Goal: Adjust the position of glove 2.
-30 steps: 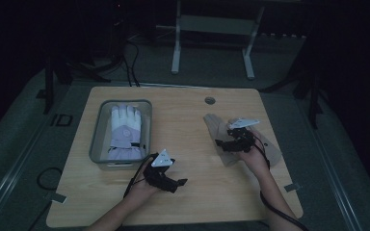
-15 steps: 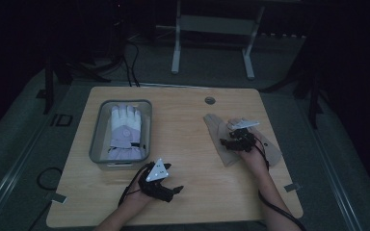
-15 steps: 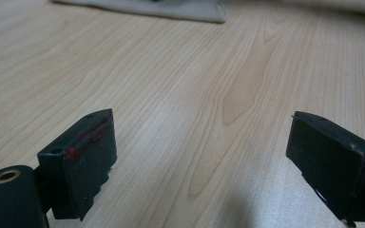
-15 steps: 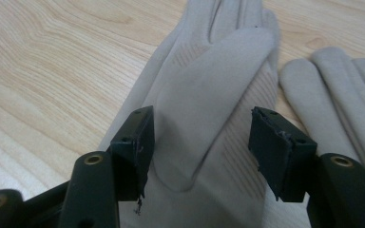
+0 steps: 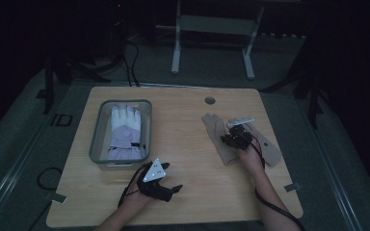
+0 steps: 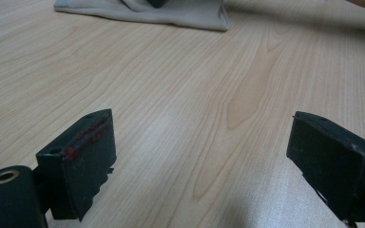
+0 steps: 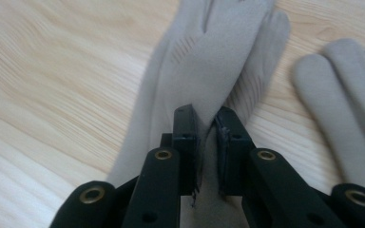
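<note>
The right gripper [image 5: 231,140] sits on a beige glove [image 5: 218,134] at the right side of the wooden table [image 5: 188,125], and its jaws, which stood wider a second ago, have just been closing: in the right gripper view they now pinch a raised fold of that glove [image 7: 209,61] between the pads (a narrow gap, filled with cloth). A second beige glove [image 7: 347,90] lies flat just beside it, to the right in that view. Compared with a second ago, the right hand [image 5: 250,156] has sunk a little onto the cloth, while the glove itself lies where it did. The left gripper [image 5: 169,188] rests near the table's front edge, its jaws spread wide over bare wood with nothing between them; it has drifted slightly toward the person since a second ago. At the left of the table, a clear bin [image 5: 96,144] holds a white glove [image 5: 125,130], unchanged.
</note>
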### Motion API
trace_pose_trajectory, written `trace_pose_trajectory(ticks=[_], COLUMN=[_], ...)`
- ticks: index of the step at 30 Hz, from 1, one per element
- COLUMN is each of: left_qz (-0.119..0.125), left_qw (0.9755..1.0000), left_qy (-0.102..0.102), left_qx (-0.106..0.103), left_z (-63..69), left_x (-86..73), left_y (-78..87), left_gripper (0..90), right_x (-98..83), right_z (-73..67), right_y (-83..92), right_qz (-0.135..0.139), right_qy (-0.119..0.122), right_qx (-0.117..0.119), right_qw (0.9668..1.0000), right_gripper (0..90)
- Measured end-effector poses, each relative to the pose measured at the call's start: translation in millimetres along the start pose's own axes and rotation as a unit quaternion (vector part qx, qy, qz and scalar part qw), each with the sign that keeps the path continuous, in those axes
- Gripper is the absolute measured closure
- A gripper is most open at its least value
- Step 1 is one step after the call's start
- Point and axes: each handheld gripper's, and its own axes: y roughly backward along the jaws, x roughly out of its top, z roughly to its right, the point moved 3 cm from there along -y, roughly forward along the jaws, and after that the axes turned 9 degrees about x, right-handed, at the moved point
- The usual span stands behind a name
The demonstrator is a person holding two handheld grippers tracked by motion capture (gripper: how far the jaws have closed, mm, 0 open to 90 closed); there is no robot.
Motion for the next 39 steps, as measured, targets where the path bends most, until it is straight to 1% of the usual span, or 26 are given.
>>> trace_pose_trajectory(ticks=[2,4,5,7,10,12,14,16,17,19,20,21,22,23,25,27,28,29,30,31,33,34,36,37,38,39], left_qz=[0.002,0.004,0.006,0.009,0.011,0.012,0.016,0.018,0.020,0.020,0.020,0.021,0.021,0.022,0.024,0.024,0.024,0.027,0.026,0.026,0.026,0.026,0.028,0.026,0.026,0.026], left_qw=[1.0000,0.9999,0.9999,0.9997,0.9997,0.9996,0.9995,0.9994,0.9993,0.9993,0.9993,0.9993,0.9993,0.9993,0.9993,0.9993,0.9993,0.9992,0.9992,0.9992,0.9992,0.9992,0.9992,0.9993,0.9993,0.9993], left_qy=[0.005,0.008,0.008,0.007,0.009,0.008,0.013,0.012,0.014,0.012,0.011,0.011,0.009,0.008,0.008,0.007,0.009,0.010,0.011,0.012,0.013,0.012,0.012,0.011,0.011,0.011], left_qx=[0.008,0.012,0.014,0.020,0.022,0.024,0.025,0.026,0.026,0.028,0.028,0.028,0.028,0.029,0.029,0.029,0.029,0.028,0.028,0.028,0.026,0.027,0.025,0.025,0.024,0.023], left_z=[-0.3,-1.1,-1.2,-1.4,-2.4,-3.4,-4.1,-4.5,-4.4,-4.7,-4.7,-4.8,-5.0,-5.3,-5.7,-6.1,-7.2,-7.6,-7.9,-8.1,-8.1,-7.9,-7.1,-6.7,-6.5,-6.3], left_x=[-0.1,-0.1,0.1,0.5,1.1,1.6,2.0,2.5,2.7,2.8,2.8,2.7,2.5,2.5,2.5,2.3,2.2,2.1,2.1,2.1,2.1,2.0,2.0,1.9,1.9,1.9], left_y=[0.7,1.5,1.8,2.6,4.0,4.9,5.8,6.6,6.9,7.8,7.8,7.7,7.9,8.2,9.0,9.7,10.5,10.6,10.8,10.7,10.4,10.3,10.1,9.9,9.8,9.7], left_gripper=[9.3,9.3,9.3,9.3,9.3,9.3,9.3,9.3,9.3,9.4,9.3,9.4,9.3,9.3,9.3,9.3,9.3,9.3,9.4,9.3,9.3,9.3,9.3,9.3,9.3,9.3], right_x=[3.4,8.6,12.9,19.7,33.6,41.7,51.2,60.4,65.6,70.9,72.1,72.1,71.0,64.9,54.4,42.2,34.7,29.6,24.5,21.2,13.6,11.8,9.1,8.4,7.8,7.5], right_z=[-5.7,-13.0,-17.7,-24.4,-37.3,-45.6,-56.2,-66.6,-73.3,-81.0,-85.6,-88.6,-92.9,-99.0,-105.0,-106.9,-106.3,-106.6,-106.1,-106.4,-107.5,-108.5,-109.2,-109.7,-109.7,-109.8], right_y=[1.8,5.0,7.2,9.6,12.4,14.2,17.7,21.8,25.0,28.7,29.7,28.7,25.4,17.3,3.4,-10.3,-17.0,-22.1,-26.4,-28.9,-35.2,-36.4,-38.1,-38.2,-38.8,-38.8], right_qz=[0.013,0.027,0.038,0.052,0.072,0.081,0.095,0.107,0.120,0.132,0.141,0.144,0.140,0.137,0.117,0.097,0.090,0.080,0.074,0.070,0.056,0.055,0.053,0.050,0.046,0.045], right_qy=[-0.023,-0.033,-0.039,-0.048,-0.065,-0.064,-0.066,-0.062,-0.062,-0.057,-0.068,-0.073,-0.069,-0.081,-0.082,-0.091,-0.095,-0.099,-0.099,-0.103,-0.101,-0.102,-0.091,-0.093,-0.085,-0.083], right_qx=[0.012,0.008,0.008,0.007,0.016,0.021,0.025,0.031,0.032,0.029,0.029,0.028,0.021,0.020,0.015,0.018,0.010,0.010,0.007,0.006,0.007,0.006,0.007,0.008,0.008,0.010], right_qw=[0.9996,0.9990,0.9985,0.9975,0.9952,0.9944,0.9930,0.9918,0.9904,0.9892,0.9873,0.9865,0.9874,0.9871,0.9896,0.9910,0.9913,0.9917,0.9924,0.9922,0.9933,0.9932,0.9944,0.9943,0.9952,0.9955], right_gripper=[81.0,81.1,81.1,81.1,81.2,81.2,81.3,81.3,81.2,81.2,81.2,81.2,81.2,81.2,81.1,81.0,80.9,80.6,80.3,79.8,77.6,75.7,68.9,66.8,63.5,62.9])
